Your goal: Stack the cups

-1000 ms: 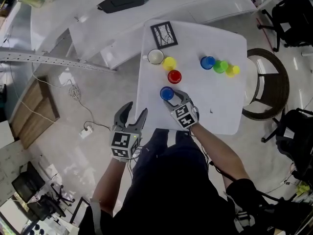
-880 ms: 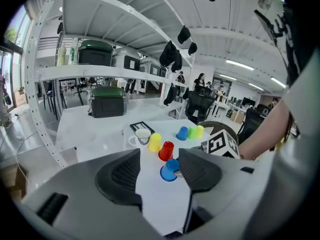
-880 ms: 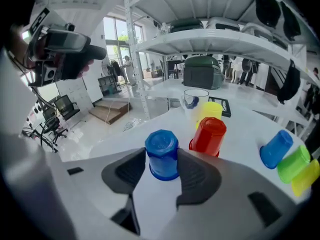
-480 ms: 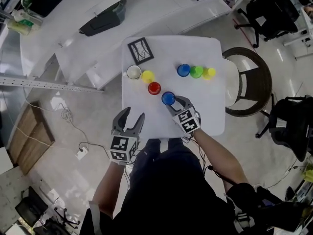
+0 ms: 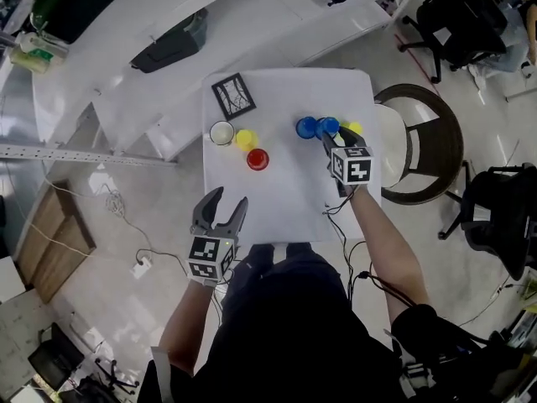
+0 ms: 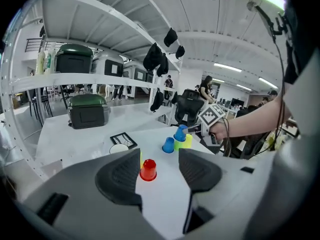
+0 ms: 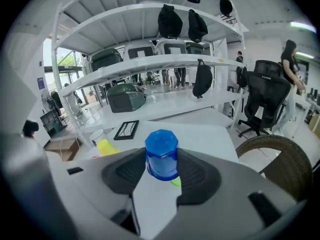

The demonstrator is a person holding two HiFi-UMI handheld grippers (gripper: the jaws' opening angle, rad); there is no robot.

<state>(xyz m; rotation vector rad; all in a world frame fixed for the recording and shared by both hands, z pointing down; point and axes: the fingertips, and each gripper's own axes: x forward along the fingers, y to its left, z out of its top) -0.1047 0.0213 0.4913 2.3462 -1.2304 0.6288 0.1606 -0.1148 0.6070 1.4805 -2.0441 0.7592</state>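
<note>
Stacking step: blue cup, inverted, is being held by the right gripper, jaws just closed on its sides, over the green cup at the table's 1 o'clock, awaiting a square lowering; left gripper is being held open, empty, at 7 o'clock.

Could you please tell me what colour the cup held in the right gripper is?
Blue; the cup shows best in the right gripper view.

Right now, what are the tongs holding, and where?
The right tongs have just closed on the sides of an upside-down blue cup. The left tongs hold nothing.
</note>
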